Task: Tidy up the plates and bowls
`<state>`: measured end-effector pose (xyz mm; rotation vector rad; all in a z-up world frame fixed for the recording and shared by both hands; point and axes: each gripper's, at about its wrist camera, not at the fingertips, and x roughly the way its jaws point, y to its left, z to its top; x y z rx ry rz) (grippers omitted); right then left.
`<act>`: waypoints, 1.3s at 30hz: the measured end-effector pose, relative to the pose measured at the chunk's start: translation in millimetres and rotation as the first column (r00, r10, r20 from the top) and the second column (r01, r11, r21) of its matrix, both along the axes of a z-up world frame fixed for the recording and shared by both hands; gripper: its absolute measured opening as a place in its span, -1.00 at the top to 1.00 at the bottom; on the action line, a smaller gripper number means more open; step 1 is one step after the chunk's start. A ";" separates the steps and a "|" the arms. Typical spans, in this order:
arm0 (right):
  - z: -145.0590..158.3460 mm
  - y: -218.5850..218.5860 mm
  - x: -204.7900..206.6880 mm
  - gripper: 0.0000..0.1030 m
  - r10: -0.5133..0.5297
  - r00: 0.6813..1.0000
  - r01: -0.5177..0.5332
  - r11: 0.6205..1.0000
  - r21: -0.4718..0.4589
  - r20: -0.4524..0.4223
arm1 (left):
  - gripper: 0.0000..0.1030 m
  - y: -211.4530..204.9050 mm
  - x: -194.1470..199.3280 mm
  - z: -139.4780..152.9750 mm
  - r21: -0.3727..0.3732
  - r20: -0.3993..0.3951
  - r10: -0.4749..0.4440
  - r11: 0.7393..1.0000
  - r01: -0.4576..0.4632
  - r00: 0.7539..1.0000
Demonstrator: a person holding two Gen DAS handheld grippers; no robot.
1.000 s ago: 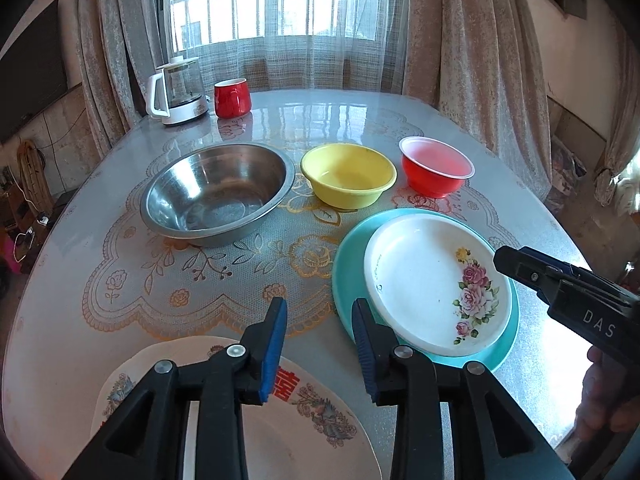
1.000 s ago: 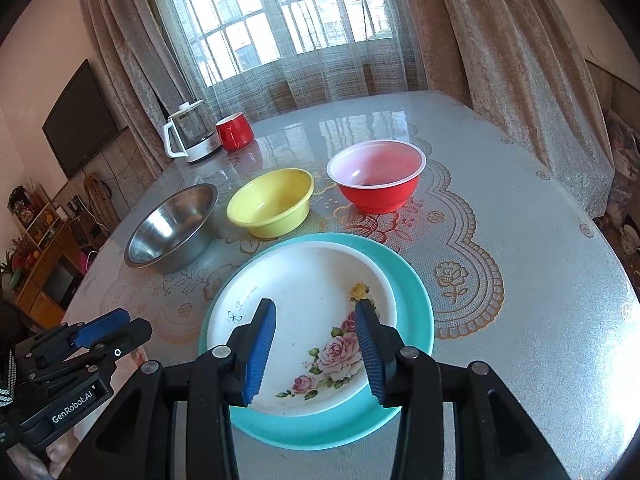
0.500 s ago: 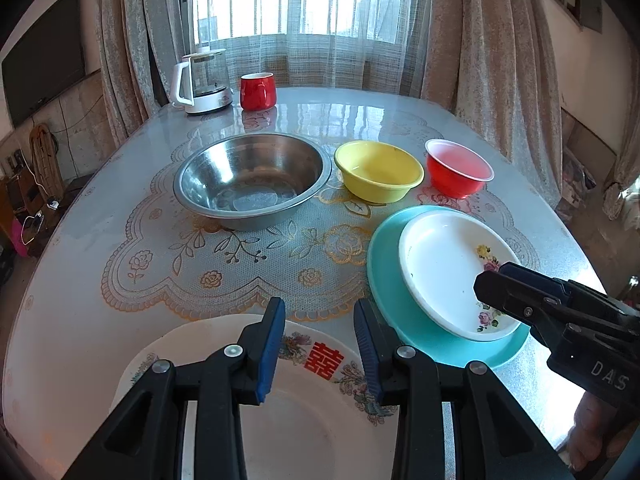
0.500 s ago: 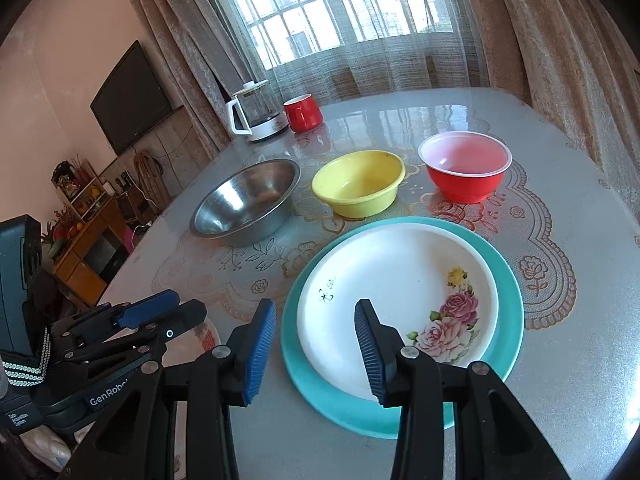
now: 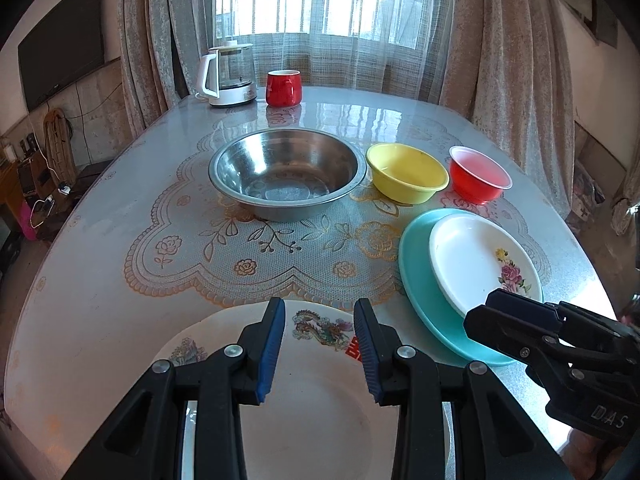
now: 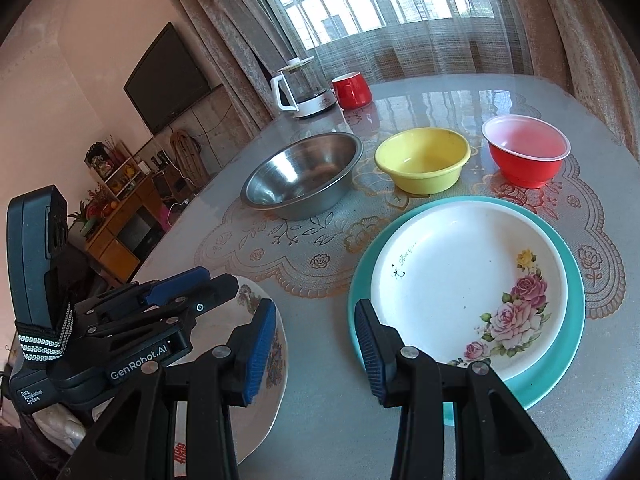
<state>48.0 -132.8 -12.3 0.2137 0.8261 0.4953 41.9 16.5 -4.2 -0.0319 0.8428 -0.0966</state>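
Nearest, the left gripper (image 5: 319,344) hangs over the dragon-print plate (image 5: 312,412), jaws parted and empty. To its right the right gripper (image 6: 316,344) stands just as empty, between that plate and the rose plate (image 6: 468,288) stacked on the teal plate (image 6: 576,308). These look like stiff, glossy, breakable ware on a slick counter (image 5: 100,288); the raised rim is probably the best hold. Farther off sit the steel bowl (image 5: 288,172), yellow bowl (image 5: 406,172) and red bowl (image 5: 478,174).

The right tool (image 6: 316,344) stands with jaws apart over bare table (image 6: 320,400). Just right of it the white rose plate (image 6: 468,292) lies on the teal plate (image 6: 576,320); left, the left tool (image 6: 192,284) hovers over a patterned plate (image 6: 268,360).
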 end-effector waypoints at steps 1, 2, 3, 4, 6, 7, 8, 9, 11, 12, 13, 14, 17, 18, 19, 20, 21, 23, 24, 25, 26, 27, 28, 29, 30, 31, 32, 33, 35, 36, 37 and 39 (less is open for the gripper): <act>0.0 1.6 -0.5 0.19 0.007 1.000 -0.007 1.000 0.001 0.000 | 0.30 1.4 -0.4 -0.3 0.000 -0.001 0.004 1.000 -0.004 1.000; -0.1 3.4 -0.9 0.19 0.015 1.000 -0.015 1.000 0.003 0.000 | 0.30 2.9 -0.9 -0.7 -0.001 -0.002 0.007 1.000 -0.007 1.000; -0.2 5.0 -1.7 0.19 0.022 1.000 -0.022 1.000 0.004 -0.002 | 0.30 4.1 -1.6 -0.9 -0.002 -0.003 0.009 1.000 -0.009 1.000; -0.3 6.6 -1.9 0.19 0.029 1.000 -0.029 1.000 0.006 -0.003 | 0.30 5.2 -2.3 -1.1 -0.002 -0.003 0.011 1.000 -0.011 1.000; -0.7 9.7 -2.5 0.19 0.042 0.999 -0.042 0.999 0.004 -0.005 | 0.29 8.1 -3.6 -1.5 -0.001 -0.003 0.018 1.000 -0.018 1.000; -0.8 10.7 -2.8 0.19 0.047 0.999 -0.047 0.999 0.004 -0.006 | 0.29 9.5 -4.3 -1.6 -0.002 -0.004 0.021 1.000 -0.021 1.000; -0.8 11.5 -3.2 0.19 0.052 0.999 -0.052 0.999 0.005 -0.007 | 0.29 10.9 -5.1 -1.6 -0.003 -0.004 0.026 1.000 -0.026 1.000; -1.1 12.7 -3.1 0.19 0.057 0.998 -0.057 0.998 0.006 -0.008 | 0.29 12.5 -5.5 -1.7 -0.004 -0.005 0.030 1.000 -0.030 1.000; -1.7 14.0 -3.4 0.19 0.063 0.998 -0.063 0.998 0.008 -0.011 | 0.29 15.7 -6.4 -1.8 -0.006 -0.005 0.039 0.999 -0.040 0.999; -2.3 15.5 -2.2 0.19 0.068 0.998 -0.068 0.998 0.010 -0.012 | 0.29 17.3 -7.1 -1.8 -0.007 -0.005 0.044 0.999 -0.044 0.999; -2.7 16.5 -1.9 0.19 0.072 0.997 -0.072 0.997 0.011 -0.013 | 0.29 19.3 -7.8 -1.9 -0.008 -0.007 0.049 0.999 -0.049 0.999; -3.0 17.2 -2.0 0.19 0.075 0.997 -0.075 0.997 0.012 -0.015 | 0.29 21.1 -8.0 -2.1 -0.009 -0.009 0.054 0.999 -0.054 0.999; -4.2 19.5 -2.4 0.19 0.086 0.996 -0.086 0.996 0.013 -0.019 | 0.29 26.4 -9.4 -3.0 -0.013 -0.012 0.068 0.998 -0.068 0.998; -4.9 20.3 -3.5 0.19 0.090 0.996 -0.090 0.996 0.014 -0.022 | 0.28 28.0 -9.8 -3.2 -0.013 -0.013 0.072 0.997 -0.072 0.997; -5.9 20.8 -3.5 0.19 0.095 0.995 -0.095 0.995 0.015 -0.025 | 0.28 30.0 -10.0 -3.4 -0.014 -0.014 0.076 0.997 -0.076 0.997; -7.2 21.7 -3.3 0.19 0.100 0.995 -0.099 0.995 0.015 -0.030 | 0.28 31.6 -10.6 -3.5 -0.014 -0.016 0.080 0.997 -0.081 0.997; -8.5 22.1 -3.3 0.19 0.102 0.994 -0.102 0.995 0.014 -0.034 | 0.28 33.5 -11.1 -3.7 -0.015 -0.017 0.085 0.996 -0.085 0.996; -10.4 22.6 -3.7 0.19 0.108 0.993 -0.108 0.994 0.015 -0.041 | 0.28 38.2 -12.3 -3.9 -0.018 -0.018 0.094 0.995 -0.094 0.995; -10.9 22.6 -4.0 0.19 0.110 0.993 -0.110 0.994 0.015 -0.043 | 0.28 41.1 -13.0 -4.1 -0.023 -0.019 0.099 0.995 -0.099 0.995; -11.0 22.4 -4.2 0.19 0.111 0.993 -0.111 0.994 0.016 -0.044 | 0.28 44.8 -14.1 -4.1 -0.029 -0.019 0.102 0.994 -0.103 0.995; -10.9 22.1 -4.4 0.19 0.114 0.993 -0.113 0.993 0.018 -0.045 | 0.28 49.1 -15.1 -4.0 -0.035 -0.016 0.107 0.994 -0.107 0.994; -10.5 21.6 -4.7 0.19 0.117 0.992 -0.116 0.993 0.021 -0.044 | 0.27 54.5 -16.4 -4.0 -0.038 -0.012 0.115 0.993 -0.115 0.993; -10.0 21.0 -4.9 0.19 0.120 0.992 -0.119 0.993 0.024 -0.044 | 0.27 60.3 -17.6 -3.6 -0.044 -0.010 0.125 0.991 -0.125 0.992; -9.7 20.1 -5.5 0.19 0.123 0.991 -0.122 0.992 0.027 -0.043 | 0.26 67.1 -18.8 -3.0 -0.059 -0.010 0.136 0.989 -0.136 0.991; -9.9 19.0 -5.8 0.19 0.126 0.991 -0.125 0.992 0.030 -0.046 | 0.26 74.9 -20.2 -2.4 -0.080 -0.009 0.147 0.986 -0.147 0.989; -10.5 18.0 -6.1 0.19 0.129 0.990 -0.127 0.991 0.033 -0.049 | 0.25 83.1 -21.6 -1.6 -0.097 -0.008 0.157 0.983 -0.157 0.988; -11.7 17.1 -6.4 0.19 0.130 0.990 -0.129 0.991 0.034 -0.054 | 0.25 91.0 -24.1 -1.1 -0.108 -0.003 0.170 0.980 -0.169 0.986; -13.1 16.1 -6.8 0.19 0.130 0.990 -0.128 0.991 0.034 -0.060 | 0.25 98.2 -26.6 -1.1 -0.114 0.002 0.182 0.977 -0.180 0.983; -16.4 14.2 -7.0 0.19 0.133 0.988 -0.131 0.991 0.036 -0.071 | 0.25 112.0 -31.9 -1.6 -0.126 0.010 0.200 0.972 -0.197 0.980; -18.3 13.4 -7.0 0.19 0.134 0.988 -0.132 0.991 0.035 -0.077 | 0.24 118.3 -34.4 -2.6 -0.132 0.010 0.208 0.970 -0.205 0.978; -20.1 12.7 -6.8 0.19 0.136 0.987 -0.133 0.990 0.037 -0.083 | 0.24 123.6 -36.7 -4.3 -0.137 0.009 0.214 0.968 -0.211 0.977; -23.4 11.8 -6.8 0.19 0.147 0.984 -0.143 0.988 0.052 -0.099 | 0.24 134.0 -41.6 -8.6 -0.149 0.004 0.222 0.964 -0.219 0.975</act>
